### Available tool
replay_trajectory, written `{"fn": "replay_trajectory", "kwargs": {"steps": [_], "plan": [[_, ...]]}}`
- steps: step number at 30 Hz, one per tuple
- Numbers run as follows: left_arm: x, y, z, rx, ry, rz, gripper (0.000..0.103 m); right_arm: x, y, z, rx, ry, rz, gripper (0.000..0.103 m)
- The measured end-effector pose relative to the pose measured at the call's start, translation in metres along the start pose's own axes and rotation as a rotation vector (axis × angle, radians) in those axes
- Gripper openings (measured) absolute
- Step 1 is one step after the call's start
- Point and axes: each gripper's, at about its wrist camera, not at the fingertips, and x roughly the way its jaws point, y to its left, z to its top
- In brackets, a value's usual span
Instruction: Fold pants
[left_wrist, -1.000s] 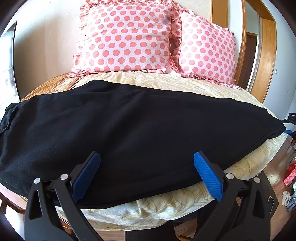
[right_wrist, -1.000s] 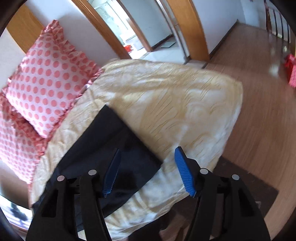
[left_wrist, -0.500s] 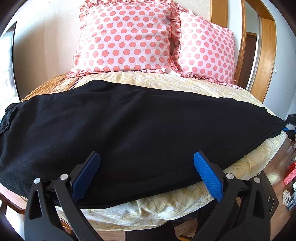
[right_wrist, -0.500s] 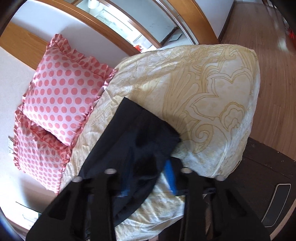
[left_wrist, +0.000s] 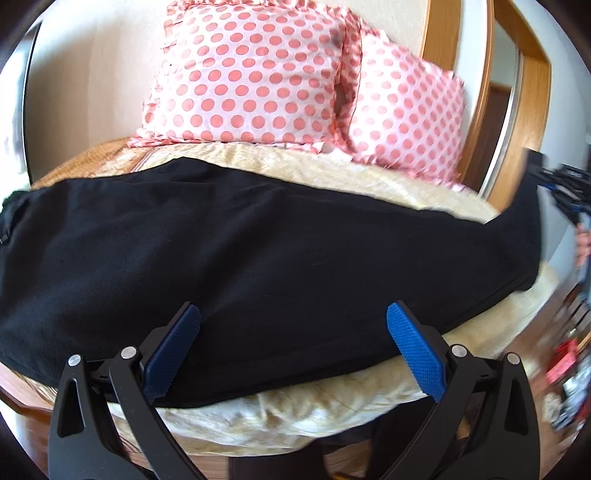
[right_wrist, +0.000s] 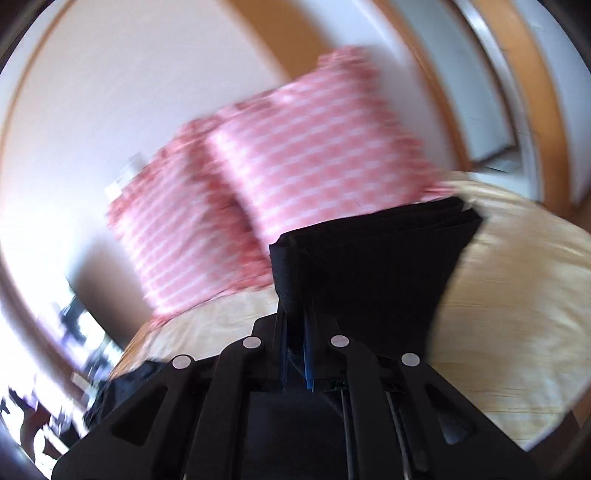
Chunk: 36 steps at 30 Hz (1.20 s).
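Black pants (left_wrist: 258, 258) lie lengthwise across the cream bed (left_wrist: 332, 398), folded leg on leg. My left gripper (left_wrist: 295, 343) is open, its blue pads (left_wrist: 413, 347) hovering over the near edge of the pants at mid-length. My right gripper (right_wrist: 295, 332) is shut on the leg-hem end of the pants (right_wrist: 376, 266) and holds it lifted off the bed. In the left wrist view that lifted end (left_wrist: 524, 221) rises at the far right, with the right gripper (left_wrist: 565, 192) blurred beside it.
Two pink polka-dot pillows (left_wrist: 258, 74) stand against the wall at the head of the bed. A wooden door frame (left_wrist: 480, 110) is to the right. Wooden floor with small red items (left_wrist: 565, 362) lies right of the bed.
My right gripper closed on the hem end of the pants and lifted it, swinging toward the pillows. My left gripper has stayed open over the near edge.
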Motion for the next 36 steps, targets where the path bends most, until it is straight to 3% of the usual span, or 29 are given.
{"fn": "replay_trajectory", "kwargs": {"steps": [3, 6, 10, 16, 21, 32, 35, 36], "plan": [[-0.020, 0.006, 0.004, -0.033, -0.061, -0.012, 0.101, 0.057, 0.065, -0.030, -0.103, 0.149, 0.177, 0.007], [-0.040, 0.015, 0.008, -0.049, -0.115, 0.041, 0.101, 0.115, 0.117, -0.085, -0.171, 0.351, 0.311, 0.007], [-0.057, 0.042, 0.009, -0.094, -0.145, 0.143, 0.101, 0.162, 0.148, -0.151, -0.228, 0.565, 0.321, 0.007], [-0.062, 0.083, 0.005, -0.210, -0.141, 0.200, 0.101, 0.155, 0.149, -0.135, -0.221, 0.500, 0.329, 0.007], [-0.059, 0.088, 0.007, -0.239, -0.138, 0.196, 0.101, 0.151, 0.163, -0.135, -0.242, 0.465, 0.360, 0.007], [-0.074, 0.107, 0.006, -0.283, -0.172, 0.282, 0.101, 0.143, 0.183, -0.182, -0.372, 0.545, 0.374, 0.007], [-0.086, 0.122, 0.006, -0.313, -0.195, 0.343, 0.101, 0.135, 0.194, -0.188, -0.503, 0.521, 0.348, 0.011], [-0.091, 0.130, 0.006, -0.332, -0.201, 0.362, 0.101, 0.132, 0.197, -0.188, -0.521, 0.523, 0.354, 0.018]]}}
